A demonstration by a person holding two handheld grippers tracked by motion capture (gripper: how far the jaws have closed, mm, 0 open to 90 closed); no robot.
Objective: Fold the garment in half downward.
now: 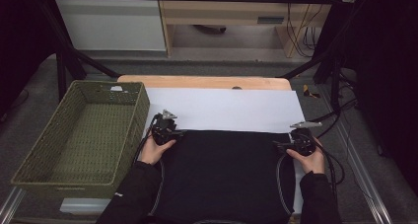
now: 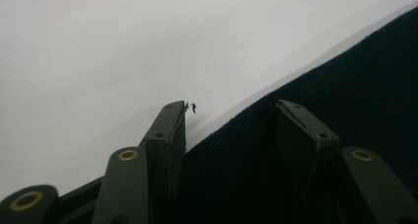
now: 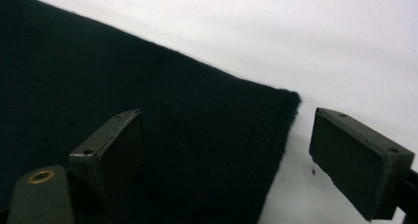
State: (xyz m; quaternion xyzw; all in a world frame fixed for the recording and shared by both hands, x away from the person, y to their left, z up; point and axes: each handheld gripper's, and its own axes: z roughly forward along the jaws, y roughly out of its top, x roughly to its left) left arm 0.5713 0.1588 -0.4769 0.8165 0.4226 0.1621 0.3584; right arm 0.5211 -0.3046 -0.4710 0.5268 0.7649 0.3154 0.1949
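Two sets of tongs work at one black cloth (image 1: pixel 226 174), which is the landmark for all else. Beneath it lies the wooden tabletop (image 1: pixel 204 82), its bare edge showing beyond the cloth's far side. A white sheet (image 1: pixel 224 108) covers the tabletop and runs out from under the cloth's far edge. A green woven basket (image 1: pixel 79 135) stands off the cloth's left side, just beside it.

The cloth lies flat on the sheet, spread across the near half of the tabletop, its far edge straight and its two far corners squared.

At the cloth's far left corner sit the left tongs (image 1: pixel 167 131), held in the person's left hand (image 1: pixel 155 150). In the left gripper view the left tongs (image 2: pixel 229 130) stand part open astride the cloth's edge: one jaw over the white sheet, the other over the cloth, with the black edge between them and neither pad pressing on it.

At the cloth's far right corner sit the right tongs (image 1: pixel 296 141), held in the right hand (image 1: pixel 310 160). In the right gripper view the right tongs (image 3: pixel 224 150) stand apart, one jaw over the cloth, the other over the sheet just past the corner, which lies between them unclamped.
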